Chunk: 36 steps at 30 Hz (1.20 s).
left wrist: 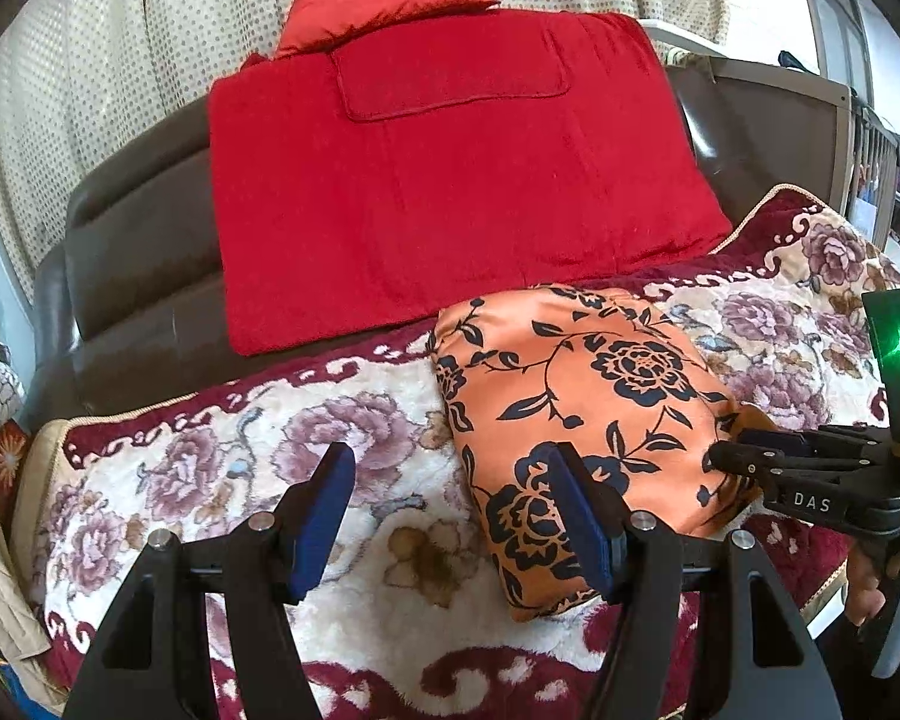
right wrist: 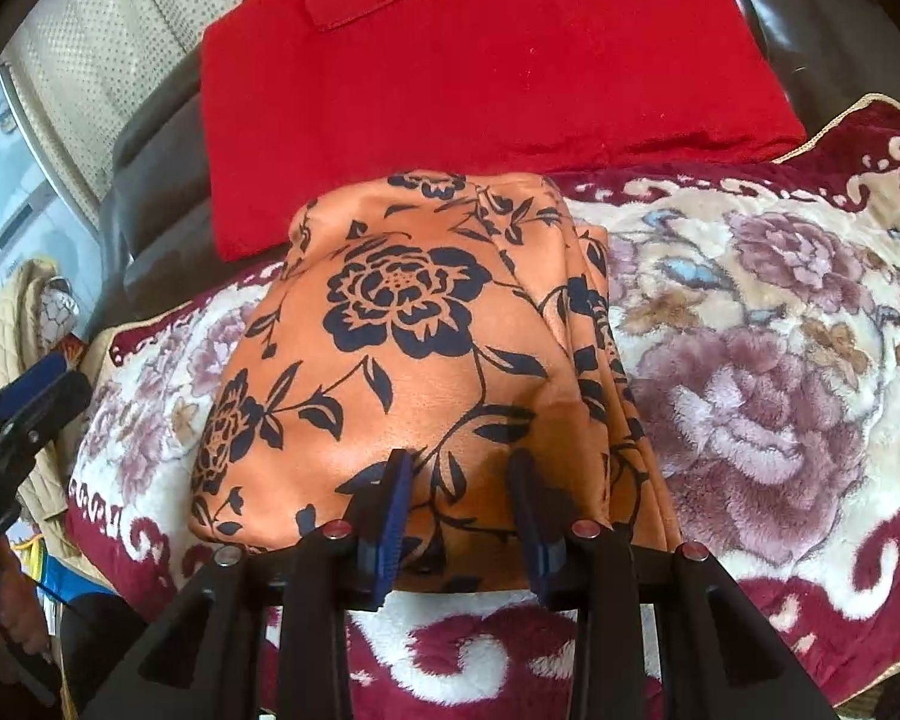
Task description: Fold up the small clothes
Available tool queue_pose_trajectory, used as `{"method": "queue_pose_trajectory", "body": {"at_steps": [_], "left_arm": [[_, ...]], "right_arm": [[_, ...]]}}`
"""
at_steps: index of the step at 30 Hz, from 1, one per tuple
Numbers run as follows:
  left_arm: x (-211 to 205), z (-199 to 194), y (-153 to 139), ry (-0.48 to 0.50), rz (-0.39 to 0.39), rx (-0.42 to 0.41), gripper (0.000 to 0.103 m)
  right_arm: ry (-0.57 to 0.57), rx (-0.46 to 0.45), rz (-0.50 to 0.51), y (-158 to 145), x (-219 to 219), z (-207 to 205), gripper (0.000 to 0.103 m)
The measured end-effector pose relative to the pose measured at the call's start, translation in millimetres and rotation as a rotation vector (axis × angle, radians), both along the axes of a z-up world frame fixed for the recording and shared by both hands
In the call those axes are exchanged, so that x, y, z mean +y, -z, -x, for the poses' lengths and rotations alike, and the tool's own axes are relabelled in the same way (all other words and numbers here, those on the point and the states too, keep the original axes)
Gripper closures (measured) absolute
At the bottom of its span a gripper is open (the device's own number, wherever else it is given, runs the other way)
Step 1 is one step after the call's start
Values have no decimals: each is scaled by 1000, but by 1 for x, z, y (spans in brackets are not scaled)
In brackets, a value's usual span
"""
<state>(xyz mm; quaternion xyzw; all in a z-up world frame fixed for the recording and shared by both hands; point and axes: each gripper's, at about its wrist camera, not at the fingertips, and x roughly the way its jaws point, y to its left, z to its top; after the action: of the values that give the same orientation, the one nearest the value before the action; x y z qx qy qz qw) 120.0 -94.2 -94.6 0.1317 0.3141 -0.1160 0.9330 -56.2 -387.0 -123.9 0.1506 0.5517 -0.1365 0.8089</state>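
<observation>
A folded orange garment with a black flower print (left wrist: 576, 414) lies on a floral plush blanket (left wrist: 210, 456); it also shows in the right wrist view (right wrist: 402, 360). My left gripper (left wrist: 450, 480) is open, its right finger over the garment's left edge, and holds nothing. My right gripper (right wrist: 459, 486) is open with both fingers over the garment's near edge; it shows from the side in the left wrist view (left wrist: 726, 459) at the garment's right edge. The left gripper appears at the far left of the right wrist view (right wrist: 42, 384).
A red folded blanket (left wrist: 450, 180) and red cushion (left wrist: 378, 0) lie behind on a brown leather sofa (left wrist: 126, 276). A dotted cream curtain (left wrist: 90, 60) hangs at the back. Beige quilted cloth (right wrist: 6, 324) lies at the left.
</observation>
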Motion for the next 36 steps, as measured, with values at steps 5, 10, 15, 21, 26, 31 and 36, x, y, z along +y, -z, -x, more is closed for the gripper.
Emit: {"method": "queue_pose_trajectory", "body": {"at_steps": [5, 10, 15, 21, 26, 31, 36], "left_arm": [[0, 9, -6, -11, -11, -13, 35], [0, 15, -11, -26, -21, -22, 35], [-1, 18, -16, -34, -30, -33, 34], [-3, 18, -16, -41, -36, -47, 31], [-4, 8, -5, -44, -43, -23, 26], [-4, -24, 39, -78, -58, 117, 25], [-3, -47, 80, -109, -31, 194, 25]], "right_arm": [[-17, -56, 44, -14, 12, 6, 65], [-15, -155, 42, -33, 16, 12, 65], [-36, -210, 58, -44, 26, 10, 65], [-73, -250, 53, -50, 38, 8, 65], [-71, -234, 50, -46, 37, 8, 65], [-25, -193, 48, -34, 20, 7, 65], [39, -182, 62, -23, -2, -3, 65]]}}
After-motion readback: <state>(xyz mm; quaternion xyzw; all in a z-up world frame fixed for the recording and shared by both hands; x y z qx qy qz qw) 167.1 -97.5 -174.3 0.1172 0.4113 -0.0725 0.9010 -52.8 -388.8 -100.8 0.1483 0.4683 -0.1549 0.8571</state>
